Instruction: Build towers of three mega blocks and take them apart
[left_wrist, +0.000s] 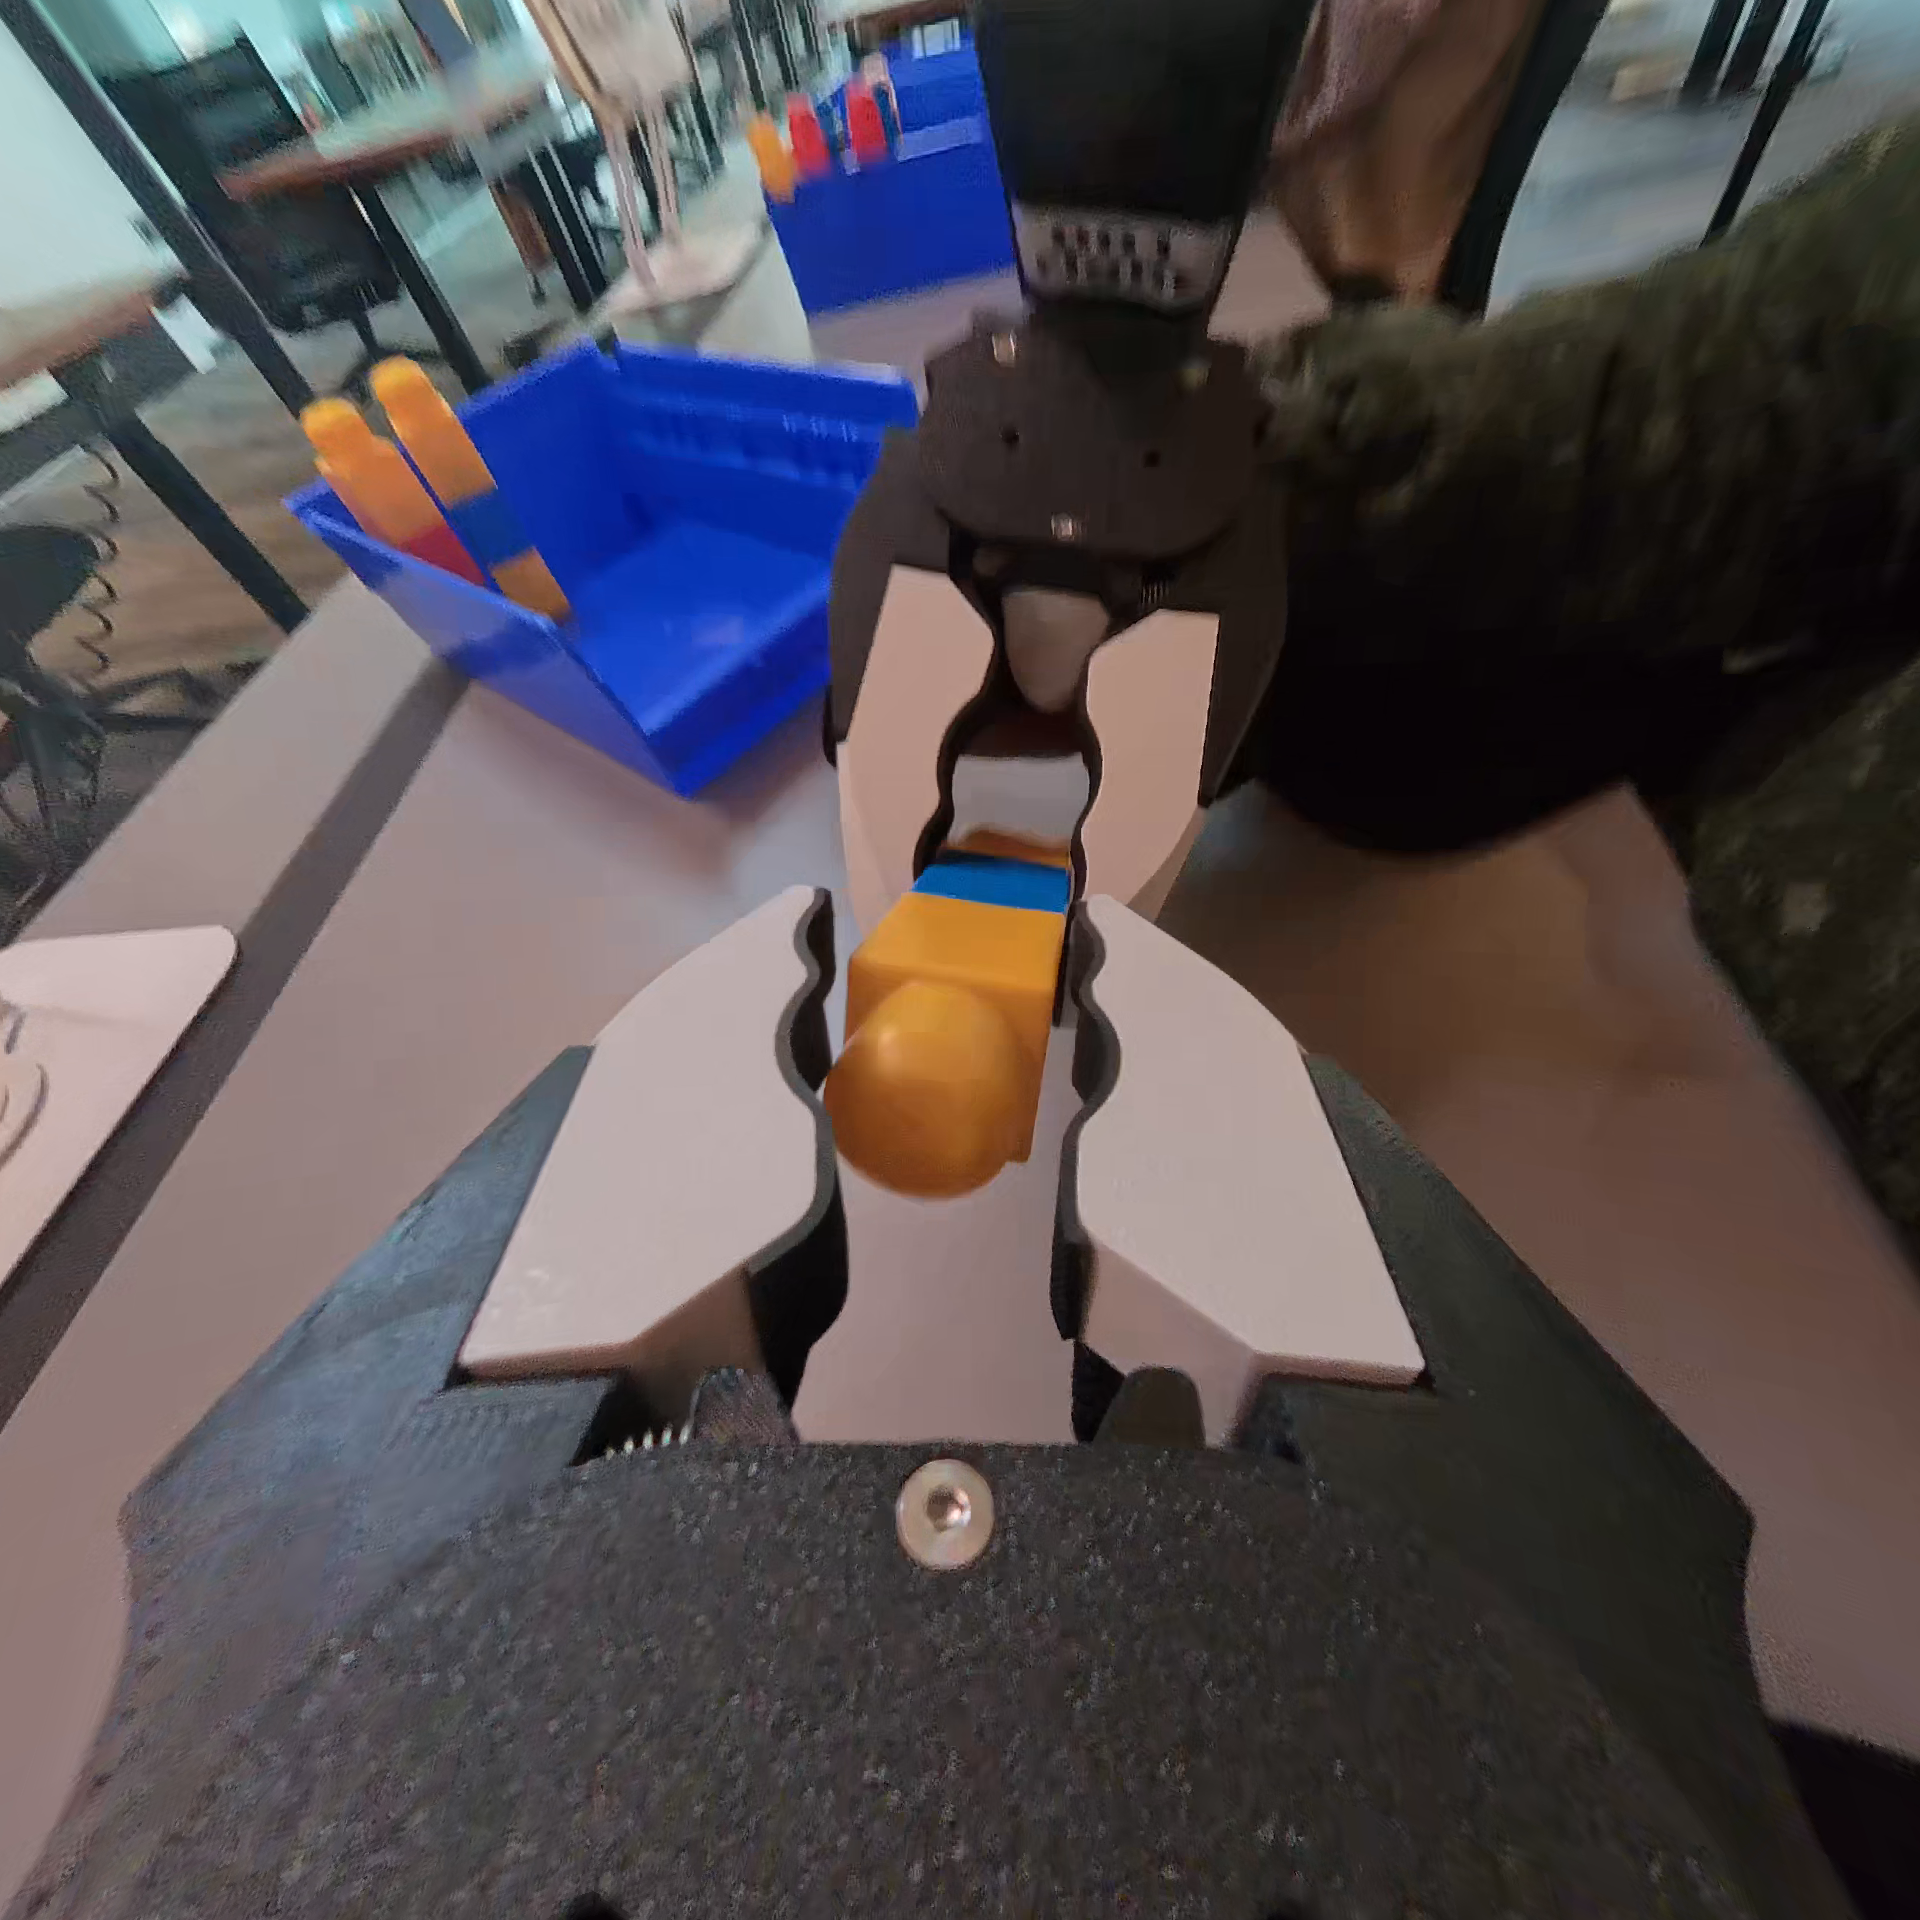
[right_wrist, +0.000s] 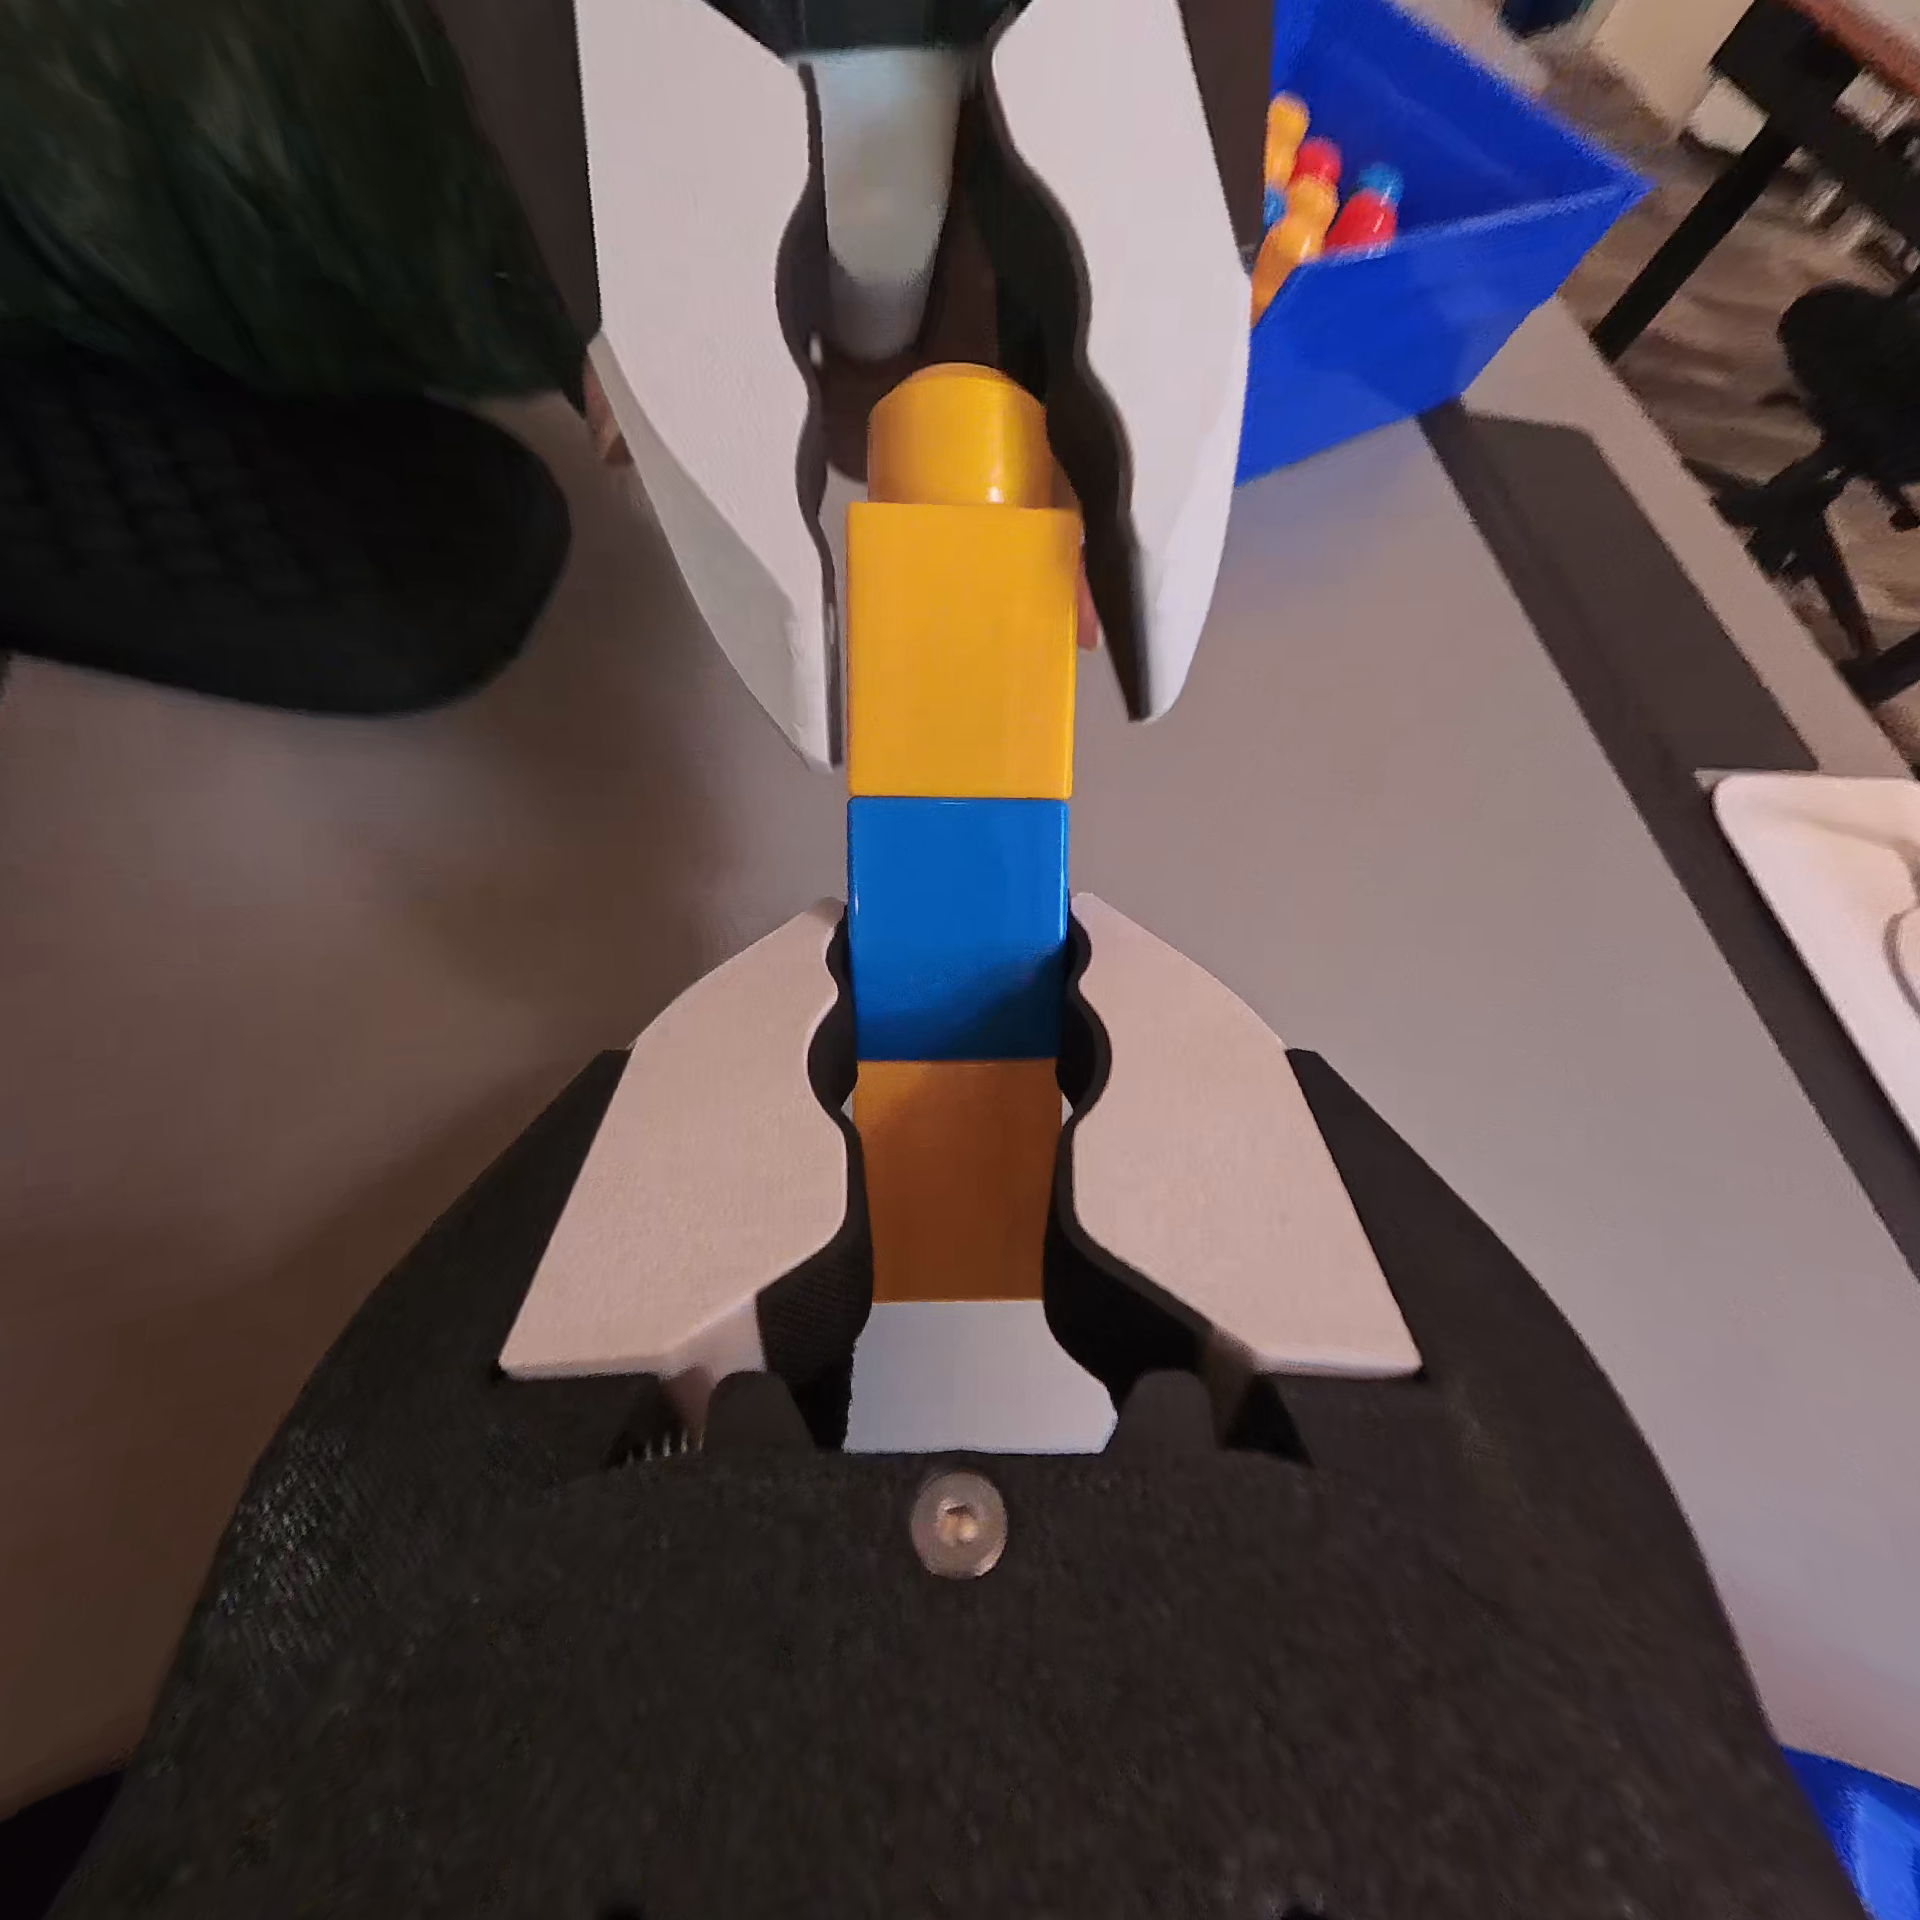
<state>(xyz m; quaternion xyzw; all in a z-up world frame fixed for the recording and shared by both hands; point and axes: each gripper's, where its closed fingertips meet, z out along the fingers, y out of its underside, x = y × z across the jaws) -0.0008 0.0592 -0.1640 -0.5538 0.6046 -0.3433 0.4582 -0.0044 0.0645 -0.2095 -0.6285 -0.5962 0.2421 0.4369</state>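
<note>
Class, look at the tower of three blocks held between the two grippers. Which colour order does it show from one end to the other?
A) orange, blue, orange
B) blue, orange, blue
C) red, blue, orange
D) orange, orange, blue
A: in the right wrist view the tower has a blue block in the middle, with an orange block at each end; the right gripper and left gripper close on it.

A white mat (right_wrist: 1839, 935) lies on the grey table (right_wrist: 1403, 831); black office chairs (left_wrist: 312, 249) stand beyond.
</note>
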